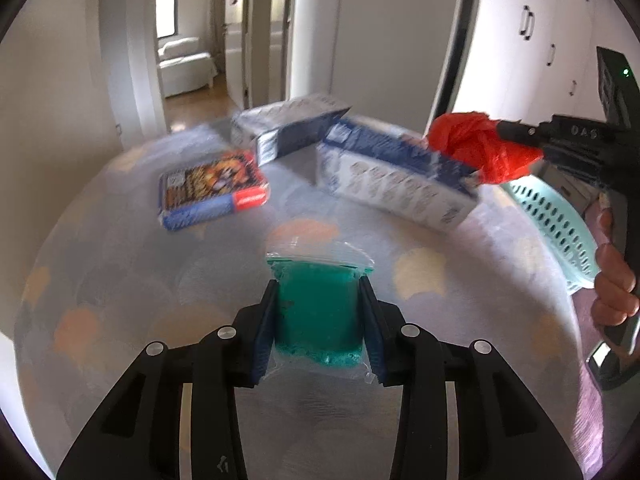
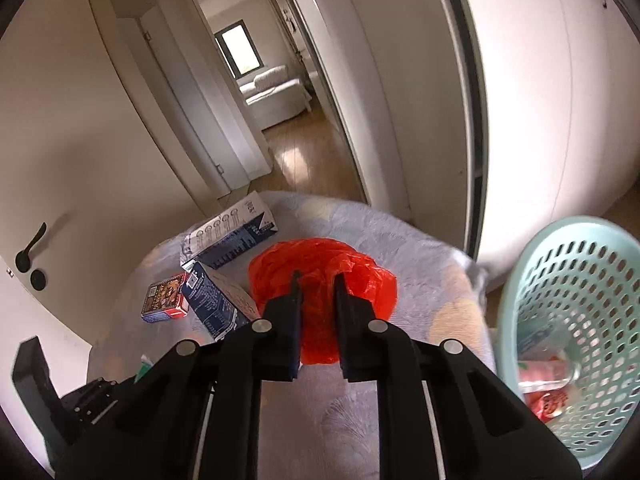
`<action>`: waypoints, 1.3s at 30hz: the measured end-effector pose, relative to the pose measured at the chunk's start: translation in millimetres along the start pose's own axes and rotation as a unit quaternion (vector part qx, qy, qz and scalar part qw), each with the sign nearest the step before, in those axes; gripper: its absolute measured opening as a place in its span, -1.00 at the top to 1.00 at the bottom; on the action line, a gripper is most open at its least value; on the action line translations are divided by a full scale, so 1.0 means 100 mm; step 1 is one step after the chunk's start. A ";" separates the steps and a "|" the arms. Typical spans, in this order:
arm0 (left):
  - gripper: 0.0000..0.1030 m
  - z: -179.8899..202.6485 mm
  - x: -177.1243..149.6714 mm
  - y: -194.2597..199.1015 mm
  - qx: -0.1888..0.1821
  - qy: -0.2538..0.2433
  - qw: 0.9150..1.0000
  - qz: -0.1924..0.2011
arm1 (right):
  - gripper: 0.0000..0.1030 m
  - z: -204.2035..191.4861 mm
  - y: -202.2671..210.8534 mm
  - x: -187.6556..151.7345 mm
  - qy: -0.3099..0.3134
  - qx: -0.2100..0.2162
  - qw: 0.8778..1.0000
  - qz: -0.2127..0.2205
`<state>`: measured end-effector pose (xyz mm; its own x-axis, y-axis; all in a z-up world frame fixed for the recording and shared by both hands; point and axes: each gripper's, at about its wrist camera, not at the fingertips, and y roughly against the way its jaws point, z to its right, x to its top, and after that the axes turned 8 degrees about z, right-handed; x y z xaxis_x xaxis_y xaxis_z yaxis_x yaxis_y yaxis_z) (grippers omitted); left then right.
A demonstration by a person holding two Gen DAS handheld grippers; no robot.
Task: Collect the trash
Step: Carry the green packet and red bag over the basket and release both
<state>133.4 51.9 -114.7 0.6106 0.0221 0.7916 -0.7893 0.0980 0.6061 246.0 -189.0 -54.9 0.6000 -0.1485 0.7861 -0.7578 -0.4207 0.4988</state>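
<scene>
Two grippers each hold a piece of trash over the bed.

The left gripper [image 1: 320, 304] squeezes a clear pouch of green stuff [image 1: 318, 312] from both sides, just above the bed [image 1: 120, 280]. The right gripper [image 2: 318, 292] is almost closed and pinches a crumpled red plastic bag [image 2: 320, 276]. A mint basket [image 2: 576, 320] with some trash in it sits at the right. Two blue and white cartons [image 1: 396, 176] and a small snack box [image 1: 212, 188] lie on the bed.

I see a patterned bedcover [image 1: 120, 280], a far white sofa [image 2: 276, 92], and right-hand white cupboards [image 1: 552, 40].
</scene>
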 end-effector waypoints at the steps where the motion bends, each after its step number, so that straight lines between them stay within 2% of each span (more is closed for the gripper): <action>1: 0.29 0.04 0.03 0.03 -0.004 -0.004 1.000 0.005 | 0.76 0.02 0.05 0.00 0.001 0.000 1.000 0.003; 6: 0.29 0.25 0.17 0.18 -0.029 -0.011 0.999 0.026 | 0.76 0.08 0.33 0.03 0.001 -0.007 1.000 0.023; 10: 0.29 0.47 0.32 0.28 -0.065 -0.020 0.997 0.047 | 0.76 0.16 0.62 0.07 0.002 -0.022 0.998 0.051; 15: 0.29 0.85 0.50 0.30 -0.103 -0.045 0.992 0.063 | 0.76 0.34 0.96 0.12 0.003 -0.060 0.995 0.081; 20: 0.29 1.26 0.63 0.23 -0.137 -0.069 0.986 0.068 | 0.76 0.68 1.23 0.13 -0.030 -0.101 0.990 0.097; 30: 0.29 2.08 0.82 -0.24 -0.210 -0.095 0.972 0.036 | 0.76 1.35 1.49 0.04 -0.100 -0.162 0.977 0.100; 39: 0.29 2.61 0.76 -0.83 -0.238 -0.109 0.965 -0.023 | 0.73 1.81 1.45 -0.13 -0.145 -0.206 0.965 0.074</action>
<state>228.1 -214.1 -84.7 0.5749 -0.1986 0.7938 -0.6113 0.5407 0.5779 174.6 -409.7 -59.0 0.4782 -0.4494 0.7546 -0.8426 0.0076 0.5385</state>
